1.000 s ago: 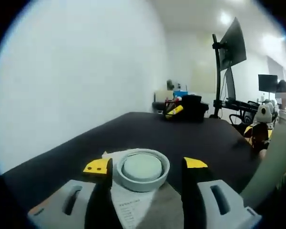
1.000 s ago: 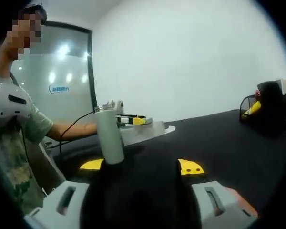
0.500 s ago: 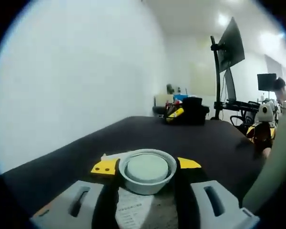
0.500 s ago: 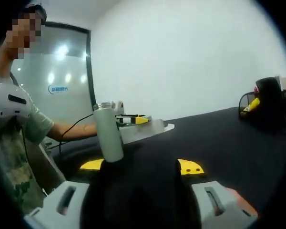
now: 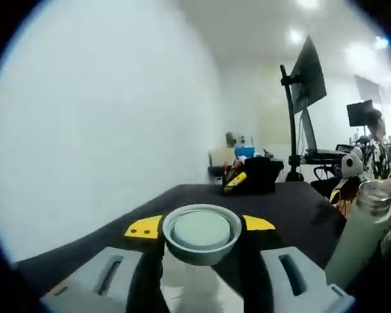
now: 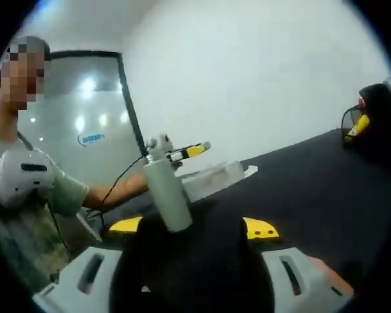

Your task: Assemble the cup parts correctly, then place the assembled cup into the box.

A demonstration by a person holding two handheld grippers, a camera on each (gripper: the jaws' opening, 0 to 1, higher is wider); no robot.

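In the left gripper view my left gripper [image 5: 201, 225] is shut on a grey round lid [image 5: 201, 231], held level above the black table [image 5: 293, 202]. The white cup body [image 5: 360, 238], with a metal rim on top, leans in from the right. In the right gripper view the same cup body [image 6: 168, 193] rises tilted from between the yellow-tipped jaws of my right gripper [image 6: 194, 227]. A dark bulk between those jaws hides where they grip it. Behind the cup body, the left gripper [image 6: 190, 152] is seen from the side at the end of a person's arm.
A printed paper sheet [image 5: 182, 293] lies on the table under the lid. A black desk organizer [image 5: 251, 175] with pens stands at the far edge, also in the right gripper view [image 6: 371, 117]. A monitor on a pole [image 5: 306, 72] and the person [image 6: 32, 195] are nearby.
The left jaws closed on the lid and lifted it off the paper. The cup body in the right gripper has come further into the left gripper view.
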